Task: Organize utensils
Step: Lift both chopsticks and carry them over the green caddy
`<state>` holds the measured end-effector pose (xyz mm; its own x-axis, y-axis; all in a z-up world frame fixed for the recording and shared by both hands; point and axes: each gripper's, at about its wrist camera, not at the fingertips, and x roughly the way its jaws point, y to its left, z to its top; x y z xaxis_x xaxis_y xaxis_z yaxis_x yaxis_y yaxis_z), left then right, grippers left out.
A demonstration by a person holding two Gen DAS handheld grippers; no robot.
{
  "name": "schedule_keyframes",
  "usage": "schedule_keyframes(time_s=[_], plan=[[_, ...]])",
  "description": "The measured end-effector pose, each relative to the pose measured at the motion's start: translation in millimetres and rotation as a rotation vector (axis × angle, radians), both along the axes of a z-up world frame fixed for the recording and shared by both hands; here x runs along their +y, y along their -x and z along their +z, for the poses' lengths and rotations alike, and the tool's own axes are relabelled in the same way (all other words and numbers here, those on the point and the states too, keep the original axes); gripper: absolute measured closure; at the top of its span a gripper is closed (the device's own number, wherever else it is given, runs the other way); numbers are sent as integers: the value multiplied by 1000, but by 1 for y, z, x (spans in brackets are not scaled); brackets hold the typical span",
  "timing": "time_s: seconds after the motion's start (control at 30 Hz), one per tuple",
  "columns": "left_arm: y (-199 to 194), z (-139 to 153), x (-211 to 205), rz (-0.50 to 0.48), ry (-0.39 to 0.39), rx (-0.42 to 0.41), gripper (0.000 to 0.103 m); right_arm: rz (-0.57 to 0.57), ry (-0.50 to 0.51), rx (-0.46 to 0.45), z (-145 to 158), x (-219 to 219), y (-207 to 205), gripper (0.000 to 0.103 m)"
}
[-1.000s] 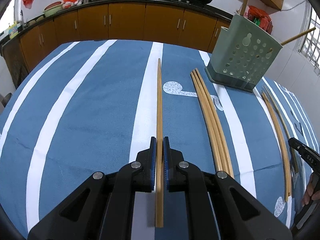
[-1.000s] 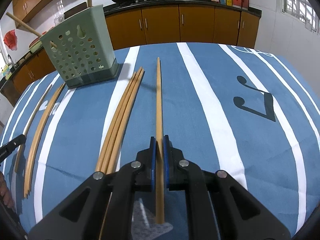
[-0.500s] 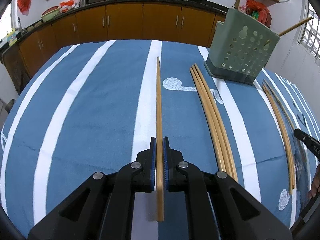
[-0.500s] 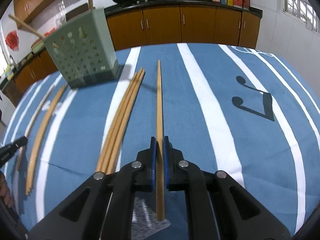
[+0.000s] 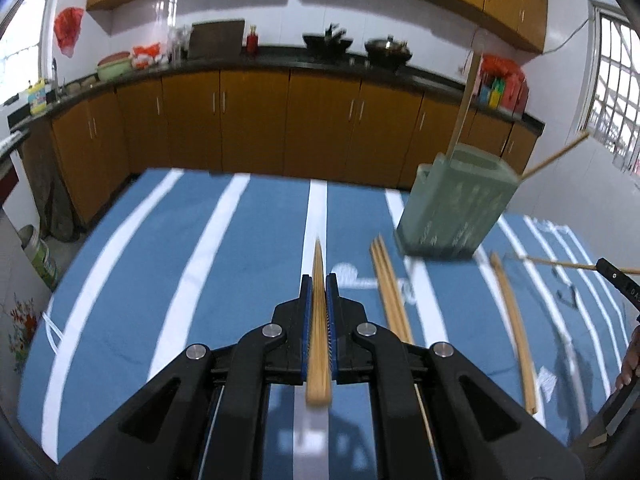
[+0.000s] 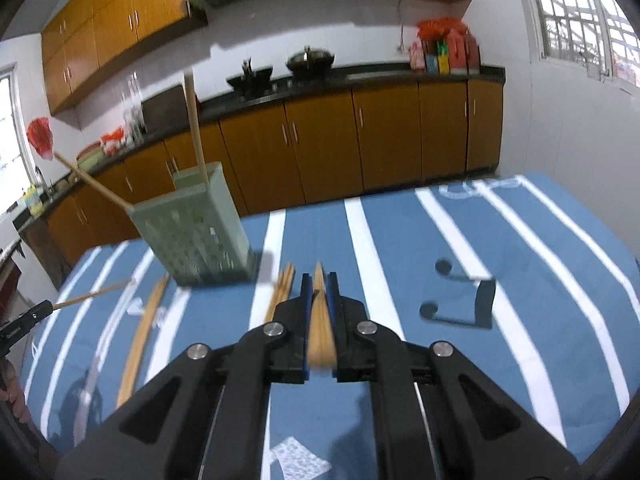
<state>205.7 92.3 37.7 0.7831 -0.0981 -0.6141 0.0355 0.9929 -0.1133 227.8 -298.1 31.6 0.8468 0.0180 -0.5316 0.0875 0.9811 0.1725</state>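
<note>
My left gripper (image 5: 319, 280) is shut on a wooden chopstick (image 5: 319, 332), held above the blue striped cloth. My right gripper (image 6: 319, 280) is likewise shut on a chopstick (image 6: 319, 328), also off the cloth. Each view catches the other gripper's tip at its edge, carrying its stick: the right one (image 5: 618, 280) and the left one (image 6: 24, 320). The green perforated holder (image 5: 456, 216) (image 6: 196, 236) stands ahead with two chopsticks (image 5: 464, 108) leaning out of it. Loose chopsticks lie in a bundle (image 5: 390, 296) (image 6: 282, 292) and a second group (image 5: 514, 320) (image 6: 142, 332).
The table (image 5: 160, 280) carries a blue cloth with white stripes and a black music-note print (image 6: 460, 296). Orange kitchen cabinets (image 5: 256, 120) with woks on the counter run behind it. A person's hand (image 5: 630, 360) shows at the right edge.
Both grippers have risen with their chopsticks, lifting them off the cloth. Both views now tilt up, showing more of the kitchen wall. Both grips stay closed.
</note>
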Motion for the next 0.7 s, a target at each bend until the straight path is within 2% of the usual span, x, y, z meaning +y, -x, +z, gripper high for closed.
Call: schedule_keyframes(time_s=[0.13, 0.4, 0.6, 0.7], plan=[[2, 20, 2, 0, 15, -54, 96, -7, 2, -58, 20, -3, 3, 95], [-4, 38, 0, -7, 18, -92, 96, -5, 11, -85, 33, -3, 1, 95], [1, 61, -9, -58, 8, -134, 96, 70, -47, -113, 65, 0, 0, 95], [2, 80, -17, -116, 40, -149, 96, 147, -92, -126, 90, 7, 0, 95]])
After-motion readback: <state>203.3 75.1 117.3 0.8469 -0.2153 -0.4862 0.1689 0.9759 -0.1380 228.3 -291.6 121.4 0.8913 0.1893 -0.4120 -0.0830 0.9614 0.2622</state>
